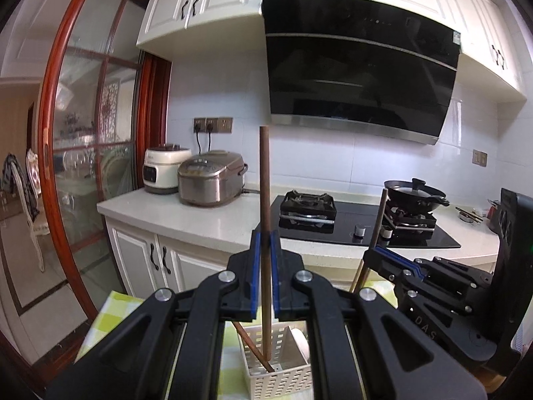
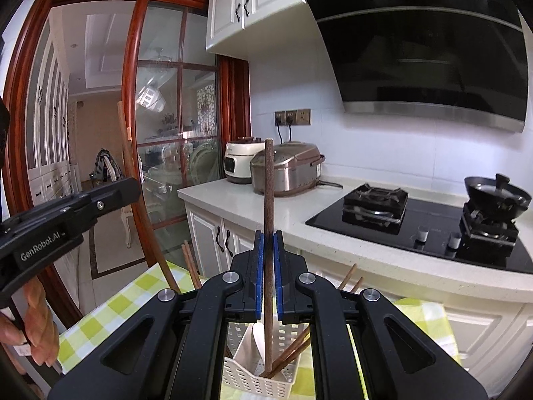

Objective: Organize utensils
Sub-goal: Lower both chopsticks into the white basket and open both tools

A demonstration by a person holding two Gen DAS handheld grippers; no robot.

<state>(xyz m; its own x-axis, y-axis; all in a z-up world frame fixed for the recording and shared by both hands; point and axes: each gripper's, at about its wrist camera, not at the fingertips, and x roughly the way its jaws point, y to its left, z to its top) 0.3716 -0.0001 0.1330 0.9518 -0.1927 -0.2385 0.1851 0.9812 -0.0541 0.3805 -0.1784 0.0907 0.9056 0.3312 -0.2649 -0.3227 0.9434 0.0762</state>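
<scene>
Above a green-checked tablecloth (image 2: 100, 320) facing the kitchen counter (image 1: 186, 220), we hold one brown chopstick upright in each tool — both sets of tongs clenched on their sticks. Our left gripper (image 1: 265, 243) pinches a chopstick (image 1: 265, 180) whose lower end reaches down into the white slotted basket (image 1: 283, 380), which stands on the cloth just below our hands. Our right gripper (image 2: 268, 243) grips a second chopstick (image 2: 268, 183) the same way, its tip down among the sticks gathered in the basket's near compartment.

Part of the sorting looks done: several chopsticks (image 2: 293, 350) already lean inside the basket, and a pale, flat utensil (image 2: 258, 336) — perhaps a spoon or scoop, we cannot tell — stands beside them in the next compartment. What remains, as we judge it, is to lower and release the two sticks now in hand. More sticks (image 2: 190, 263) show beyond the basket toward the cloth's far edge; whether they lie loose or stand in another holder, we cannot tell. Behind, the stove (image 1: 359, 223), a lidded wok (image 1: 416, 193) and two rice cookers (image 1: 210, 180) sit untouched on the counter.
</scene>
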